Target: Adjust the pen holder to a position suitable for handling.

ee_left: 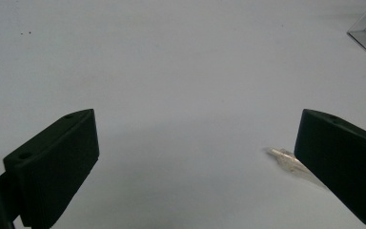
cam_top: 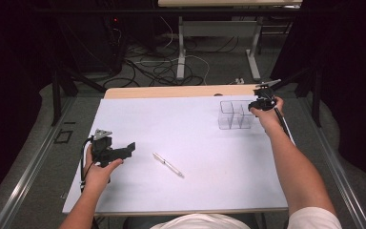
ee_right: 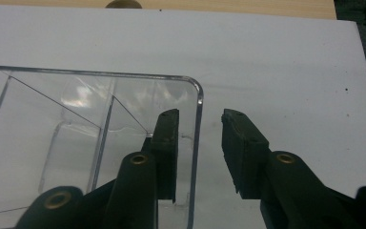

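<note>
At the far right corner of the worktop (cam_top: 138, 119) my right gripper (ee_right: 200, 138) has its jaws astride the right end wall of the clear divided box (cam_top: 235, 115): one jaw stands inside the end compartment, the other outside it, and the wall runs up between them. A gap shows on the outer side, so the pads do not yet press on the plastic; these jaws are narrowed around the wall but not clamped. I judge this to be the grasp on the box just being taken, with the squeeze itself yet to be made.

My left gripper (cam_top: 116, 151) rests near the left edge of the worktop, toward the near side, its jaws spread wide and empty. In the left gripper view the tip of the pen (ee_left: 286, 160) peeks out beside one jaw, apart from it and lying on the white sheet.

That pen (cam_top: 167, 164) lies loose near the middle of the near half of the worktop, well apart from the box. Its long axis runs on a diagonal, one end toward the far left, the other toward the near right corner; I cannot tell which end is the writing tip. The box stands upright with its open top facing up, its long side running roughly along the far edge.

So, as I read it: nothing is in the box yet, the pen is untouched, and picking it up and putting it in a compartment is all left to do
</note>
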Demonstrator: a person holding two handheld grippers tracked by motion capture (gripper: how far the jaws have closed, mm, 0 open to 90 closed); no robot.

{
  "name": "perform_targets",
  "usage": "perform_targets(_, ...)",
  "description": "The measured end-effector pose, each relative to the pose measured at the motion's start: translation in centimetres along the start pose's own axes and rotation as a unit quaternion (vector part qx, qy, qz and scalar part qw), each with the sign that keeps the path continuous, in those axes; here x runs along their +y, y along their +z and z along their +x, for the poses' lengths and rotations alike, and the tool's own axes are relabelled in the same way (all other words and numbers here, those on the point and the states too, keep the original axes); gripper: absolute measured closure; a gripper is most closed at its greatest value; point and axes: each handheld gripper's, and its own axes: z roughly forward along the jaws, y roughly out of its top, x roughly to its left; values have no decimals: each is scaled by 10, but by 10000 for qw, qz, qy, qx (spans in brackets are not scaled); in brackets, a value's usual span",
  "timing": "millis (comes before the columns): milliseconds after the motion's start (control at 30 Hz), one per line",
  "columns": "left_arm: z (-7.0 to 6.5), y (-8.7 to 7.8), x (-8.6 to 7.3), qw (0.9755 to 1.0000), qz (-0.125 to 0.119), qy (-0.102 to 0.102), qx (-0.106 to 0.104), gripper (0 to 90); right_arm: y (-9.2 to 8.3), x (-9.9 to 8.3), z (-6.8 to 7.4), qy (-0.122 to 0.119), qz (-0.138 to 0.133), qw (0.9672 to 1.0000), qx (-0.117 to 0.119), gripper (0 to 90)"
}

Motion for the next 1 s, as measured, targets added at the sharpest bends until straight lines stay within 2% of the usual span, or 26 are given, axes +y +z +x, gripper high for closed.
perform_targets(400, 0, 0, 0, 10000, 6, 3, -2, 15, 1, -1, 3, 10, 62, 10000, -46, 828)
perform_targets(467, 0, 0, 0, 10000, 8, 5, 0, 15, 0, -1, 4, 140, 146, 9998, -36, 858)
perform_targets(567, 0, 1, 0, 10000, -23, -1, 1, 15, 0, -1, 4, 179, 130, 9997, -49, 866)
perform_targets(667, 0, 0, 0, 10000, 11, 6, -2, 15, 0, -1, 5, 350, 128, 9993, -59, 871)
perform_targets(733, 0, 1, -1, 10000, -22, -2, 3, 15, 0, -2, 4, 298, 113, 9995, -79, 872)
perform_targets(900, 0, 1, -1, 10000, -9, 0, 4, 16, -1, -3, 6, 385, 48, 9991, -173, 877)
perform_targets(1000, 0, 1, -1, 10000, -12, -1, 7, 16, -2, -3, 7, 505, 115, 9985, -158, 875)
